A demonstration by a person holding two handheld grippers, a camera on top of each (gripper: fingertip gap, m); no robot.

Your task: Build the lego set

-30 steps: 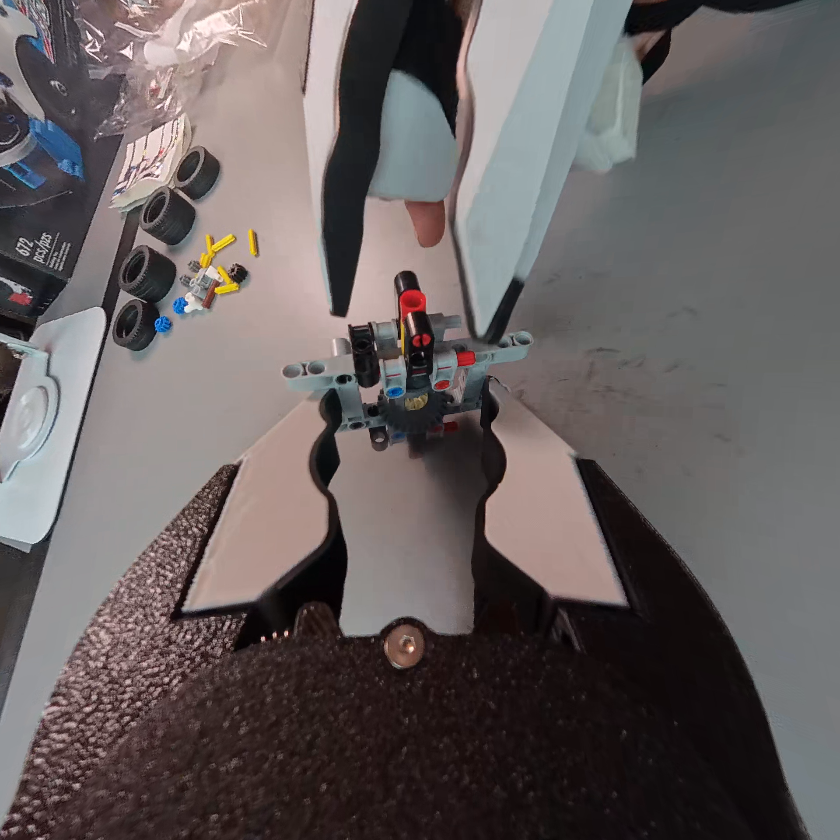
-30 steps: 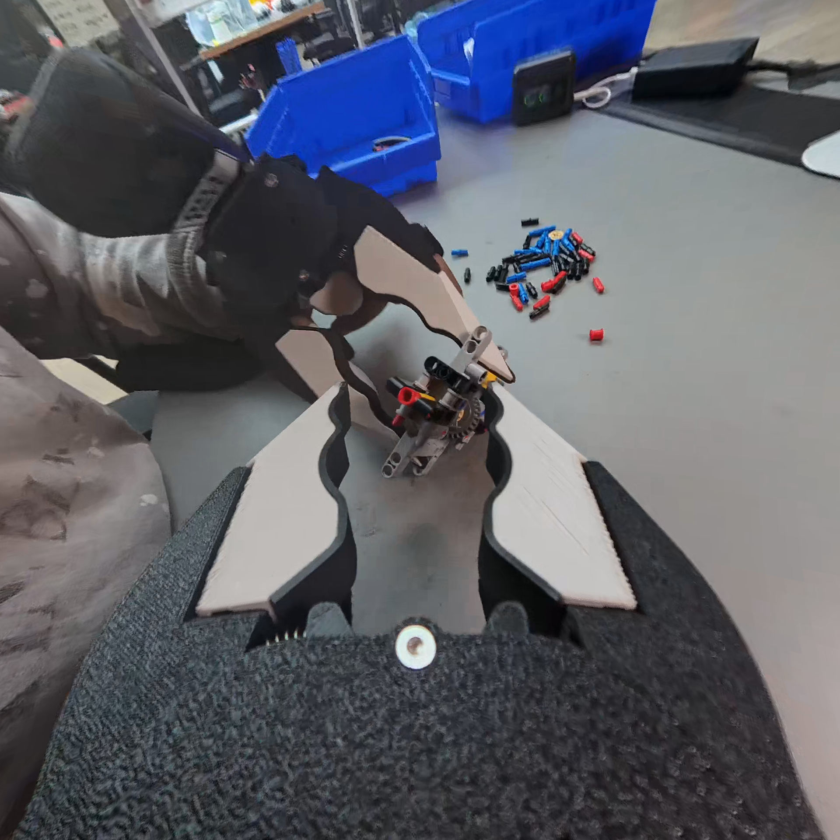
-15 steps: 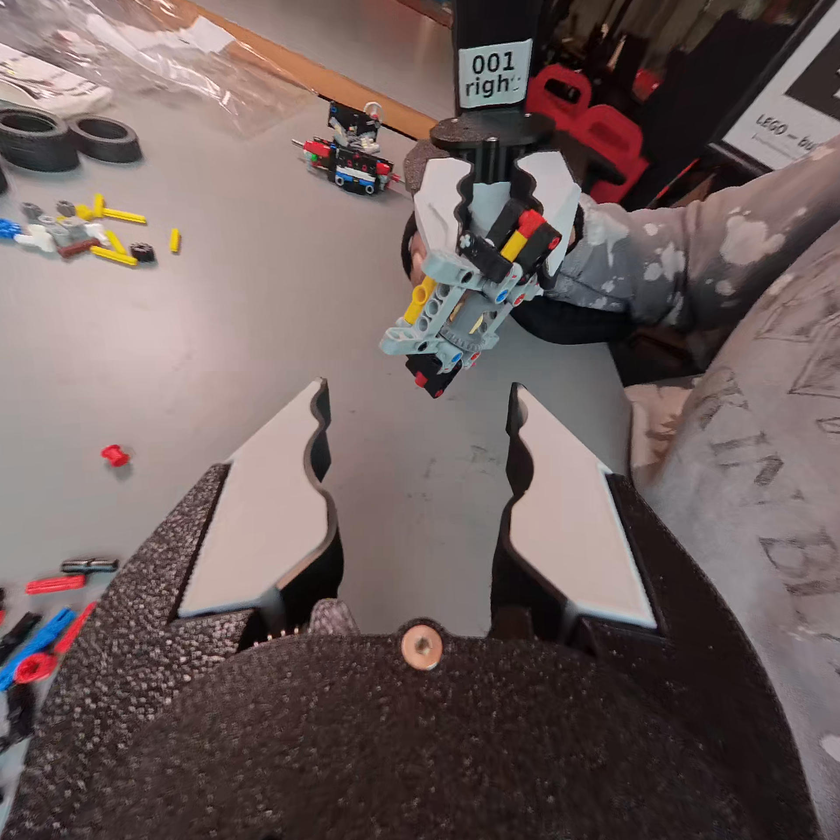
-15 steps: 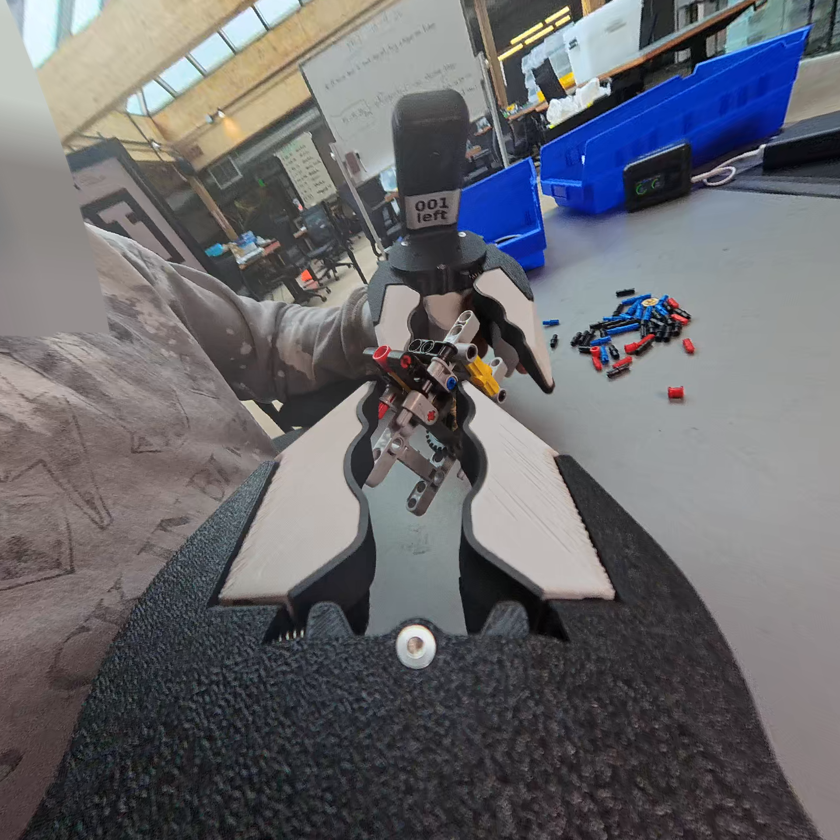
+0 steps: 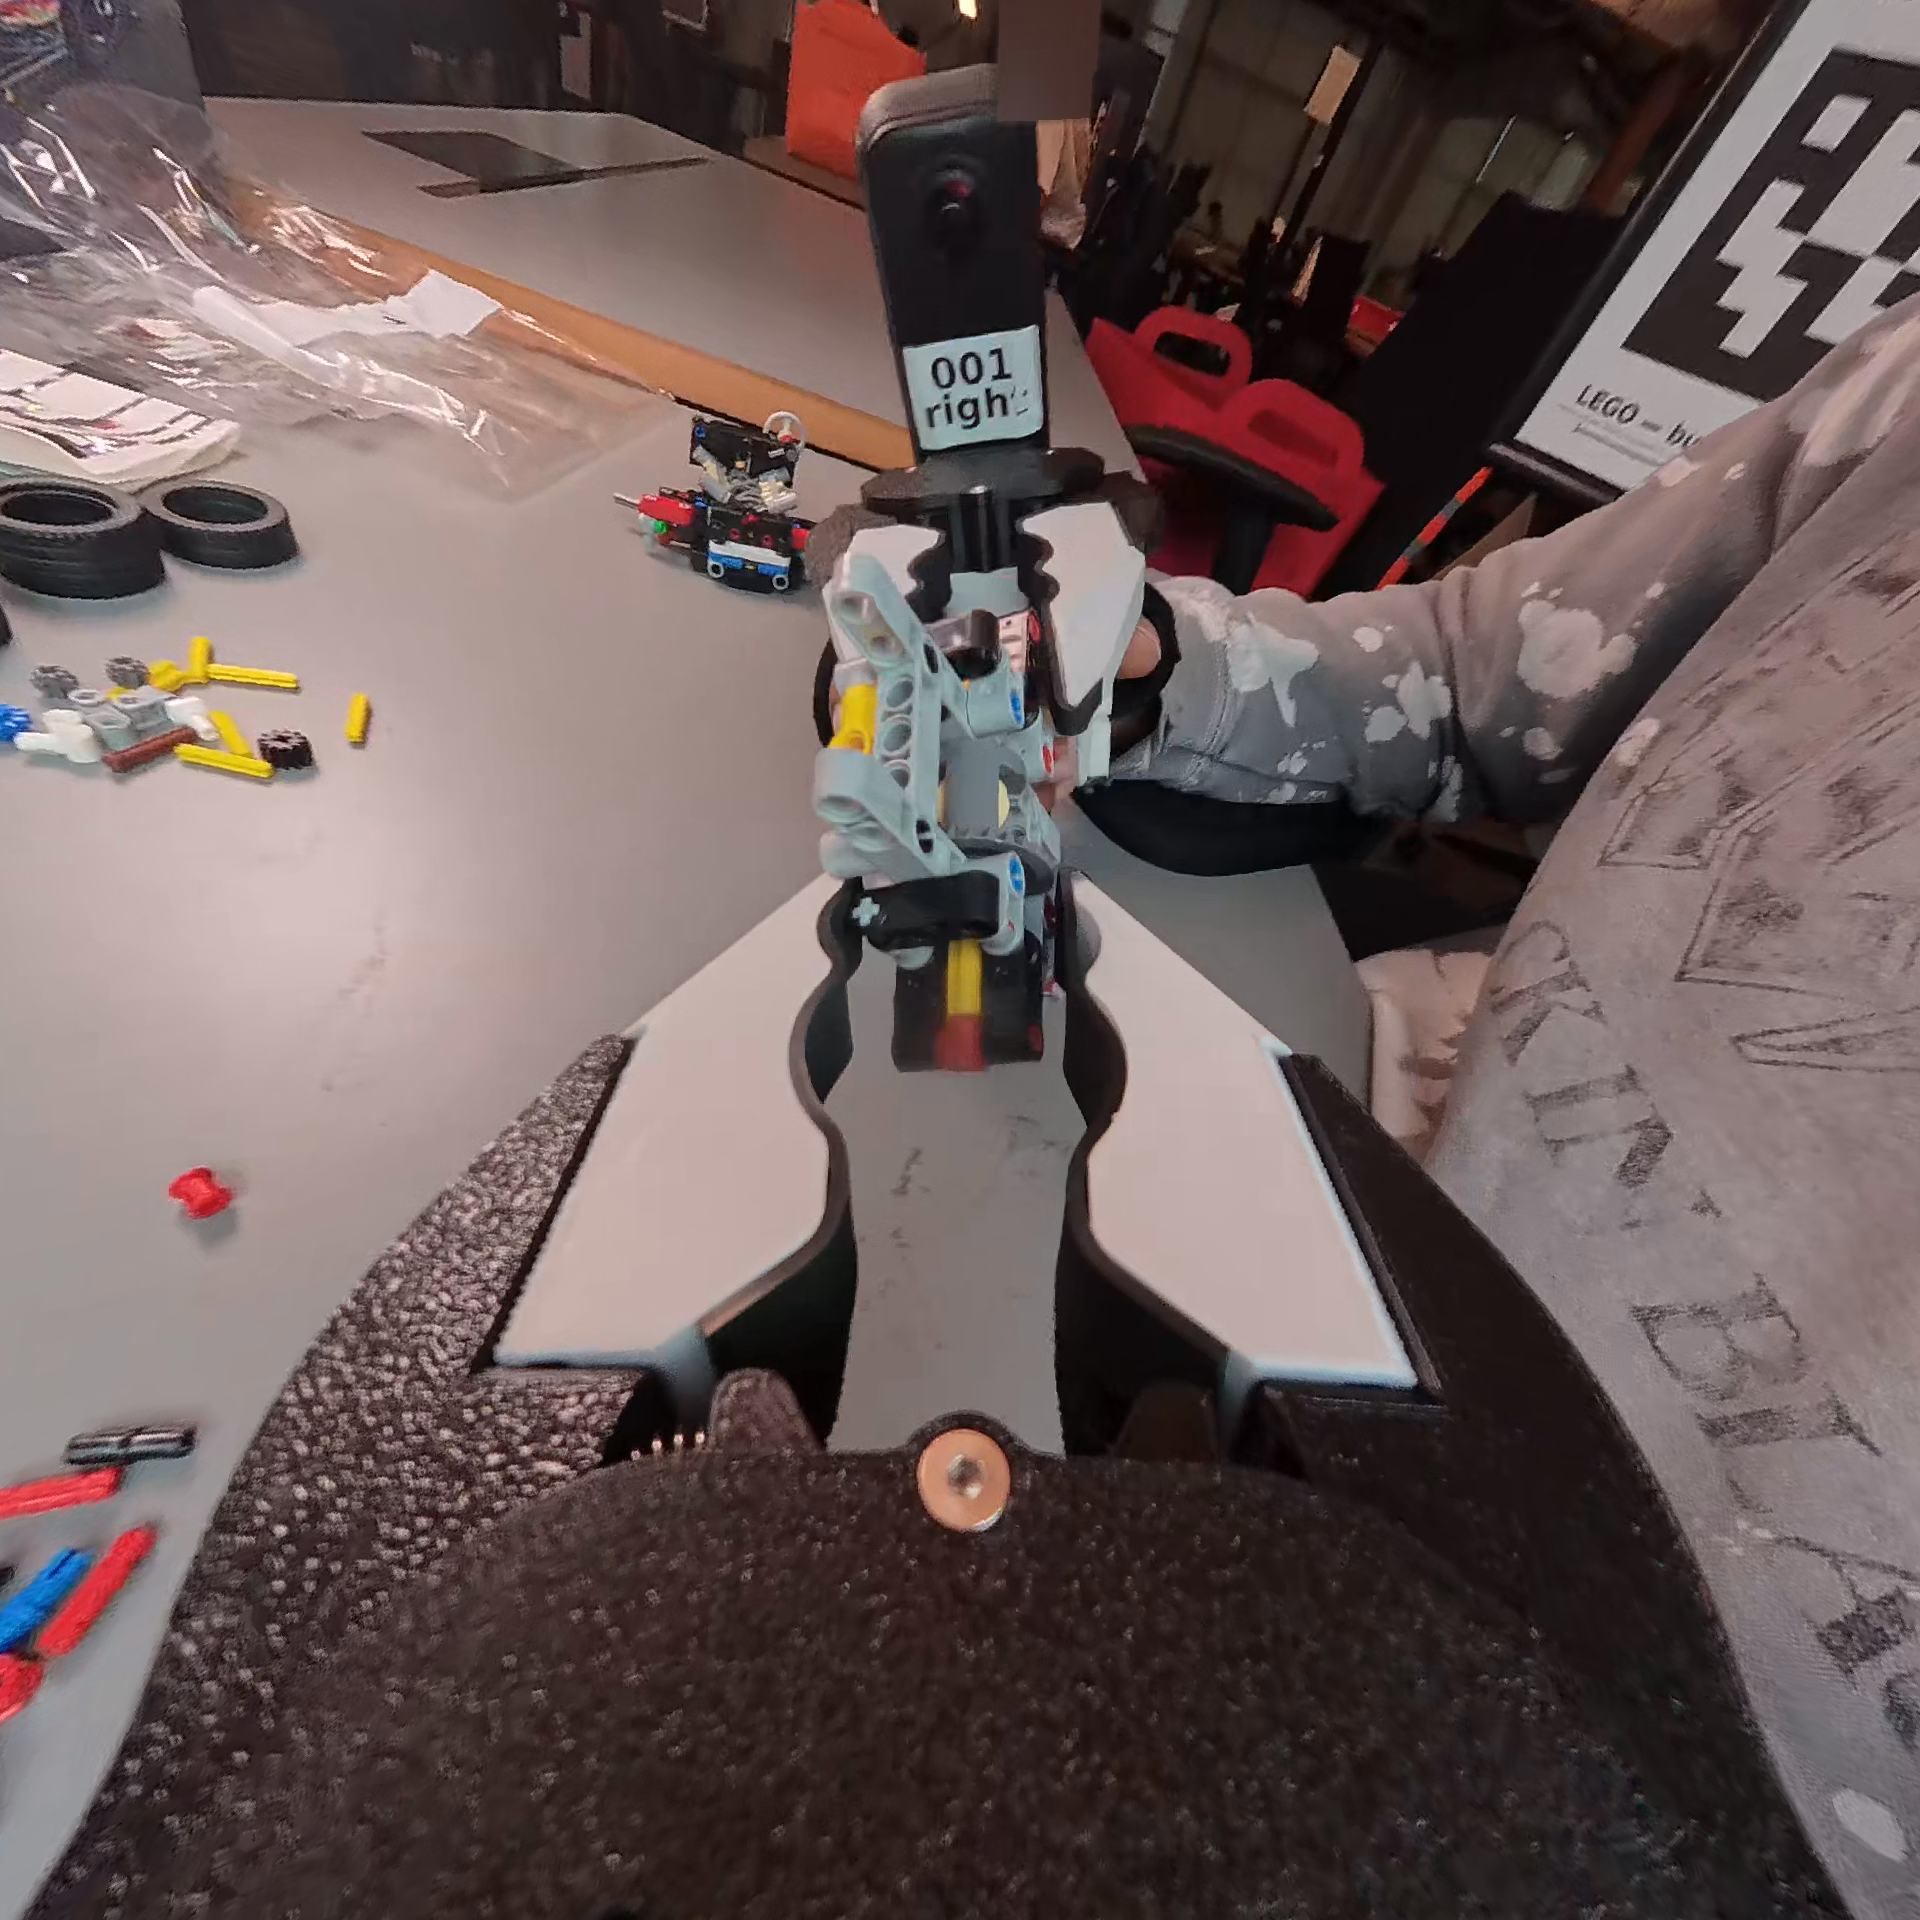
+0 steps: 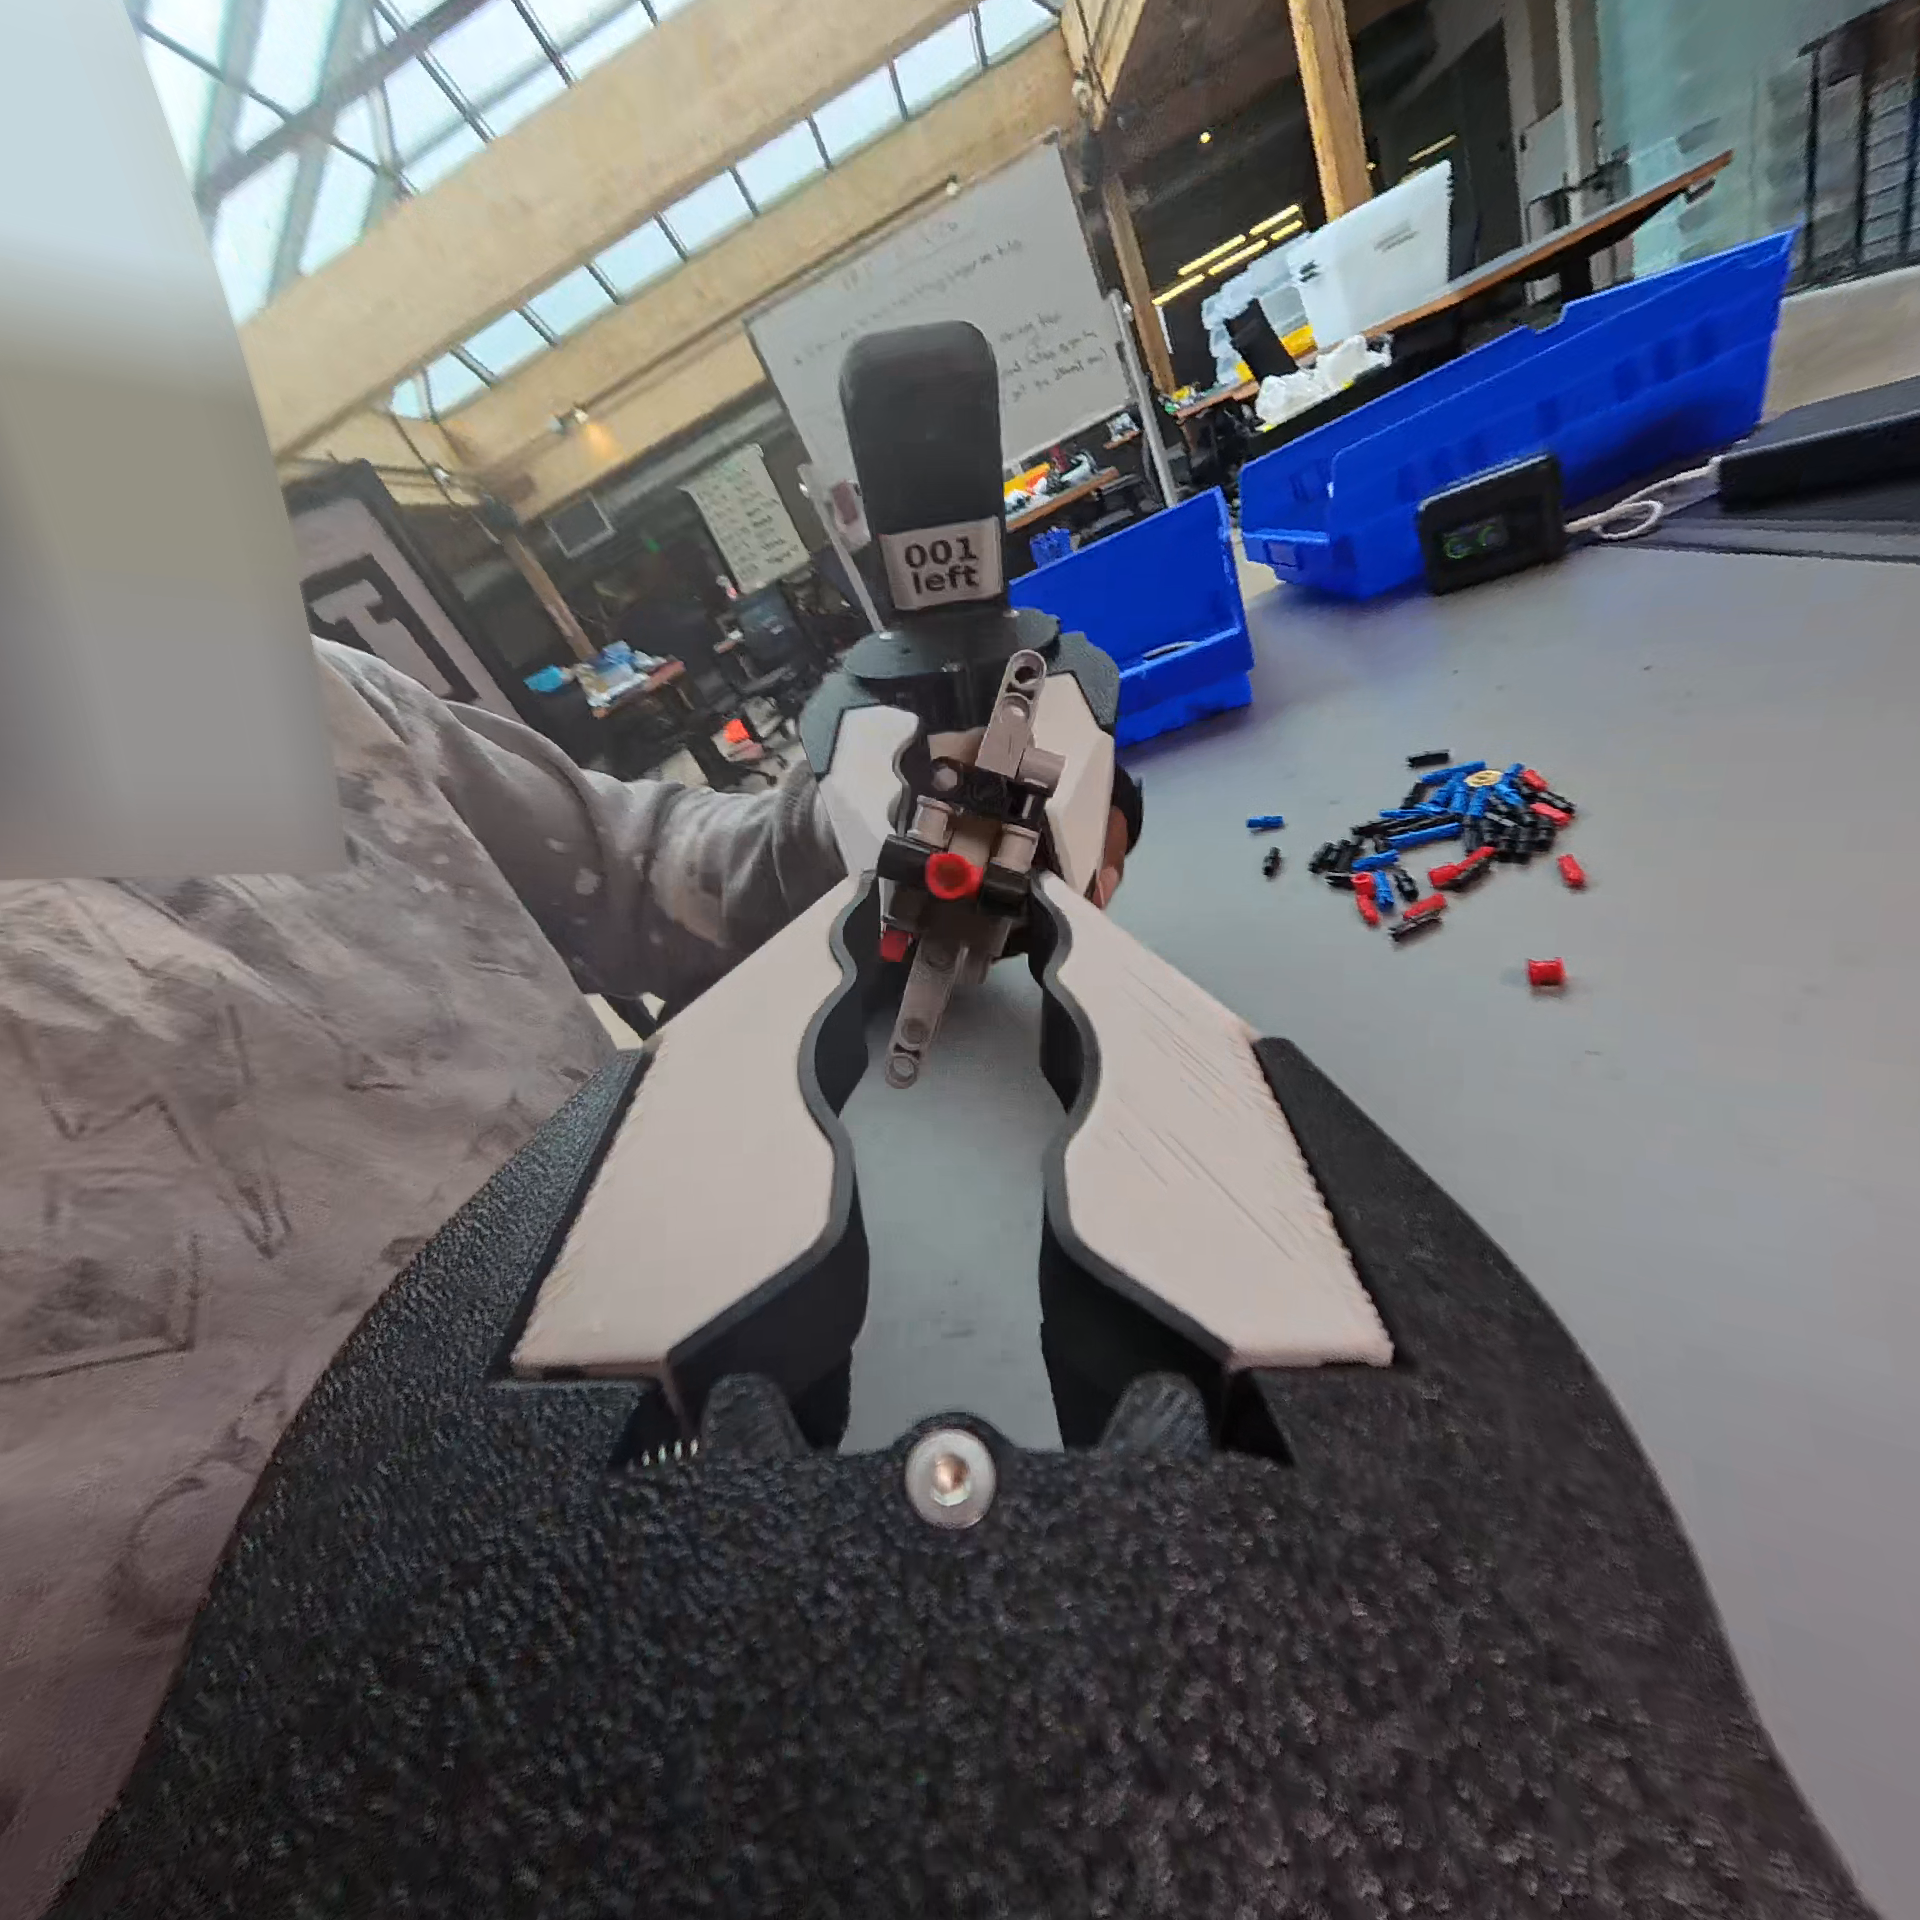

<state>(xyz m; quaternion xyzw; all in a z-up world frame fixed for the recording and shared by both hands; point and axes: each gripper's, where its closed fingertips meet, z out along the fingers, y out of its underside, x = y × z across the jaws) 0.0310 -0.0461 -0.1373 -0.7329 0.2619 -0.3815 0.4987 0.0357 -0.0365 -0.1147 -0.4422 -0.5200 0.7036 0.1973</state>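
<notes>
Your bench (image 5: 436,997) carries two blue bins (image 6: 1538,416) near its far edge. Two black tyres (image 5: 135,525) show at its left edge. Your two grippers face each other above the near edge, both clamped narrow on one lego assembly (image 5: 935,790): left gripper (image 5: 951,925) on its lower end, right gripper (image 6: 951,904) on the other. One red bush (image 5: 197,1192) lies alone.

Each claw (image 5: 951,935) has 2 pale fingers (image 5: 686,1174), black textured body, grey mottled sleeve (image 5: 1351,707).
</notes>
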